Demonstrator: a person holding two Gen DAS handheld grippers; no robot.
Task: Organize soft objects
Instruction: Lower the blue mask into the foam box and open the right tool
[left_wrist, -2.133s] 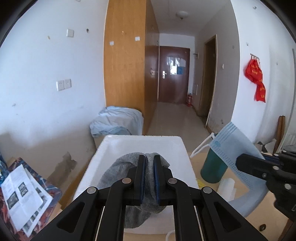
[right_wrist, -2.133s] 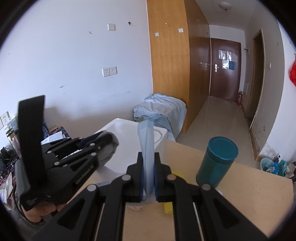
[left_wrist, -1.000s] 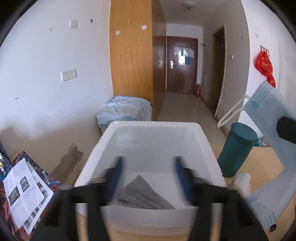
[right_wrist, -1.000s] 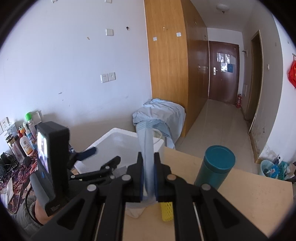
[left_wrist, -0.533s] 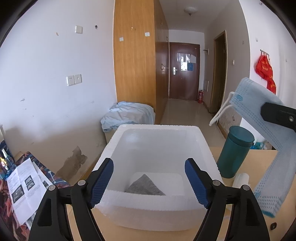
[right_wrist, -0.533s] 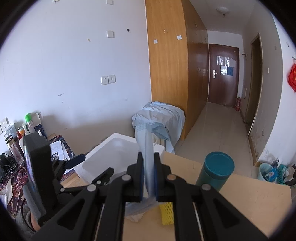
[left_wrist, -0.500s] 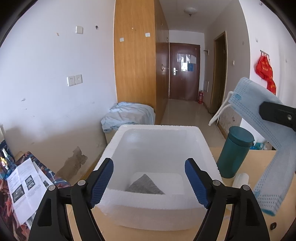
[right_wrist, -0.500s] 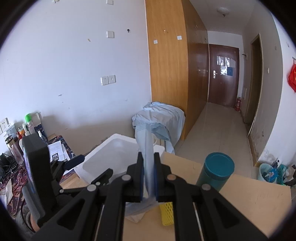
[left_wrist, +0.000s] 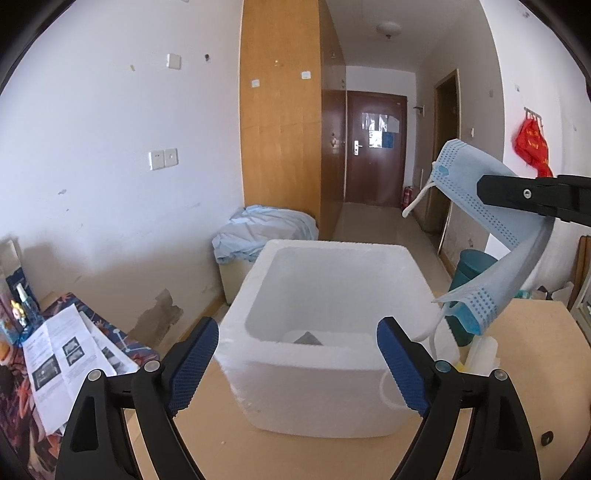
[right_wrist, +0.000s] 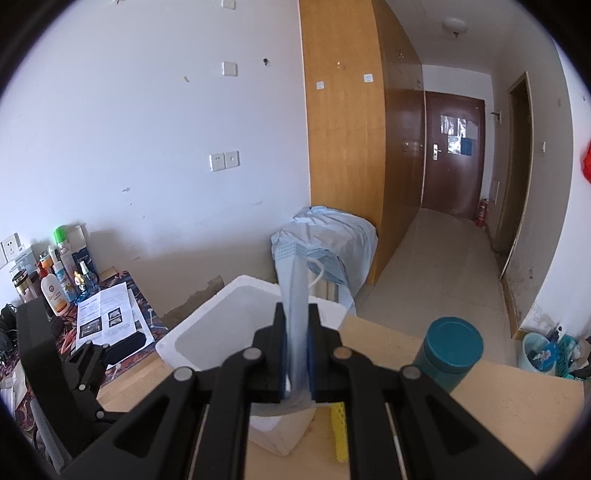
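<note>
A white foam box (left_wrist: 369, 384) stands on the wooden table (left_wrist: 221, 435), and a grey cloth (left_wrist: 307, 338) lies on its floor. My left gripper (left_wrist: 297, 360) is open and empty just in front of the box's near wall. My right gripper (right_wrist: 296, 334) is shut on a blue face mask (right_wrist: 291, 295), held edge-on above the box's rim (right_wrist: 207, 317). In the left wrist view the mask (left_wrist: 491, 229) hangs from the right gripper, above the box's right side.
A teal cup (right_wrist: 448, 352) stands on the table right of the box, also in the left wrist view (left_wrist: 471, 266). A yellow mesh piece (right_wrist: 339, 428) lies by the box. Papers (left_wrist: 70, 350) and bottles (right_wrist: 55, 280) sit on a low surface at left.
My left gripper opened and dropped the grey cloth into the box, then drew back. My right gripper carried the mask up and over toward the box.
</note>
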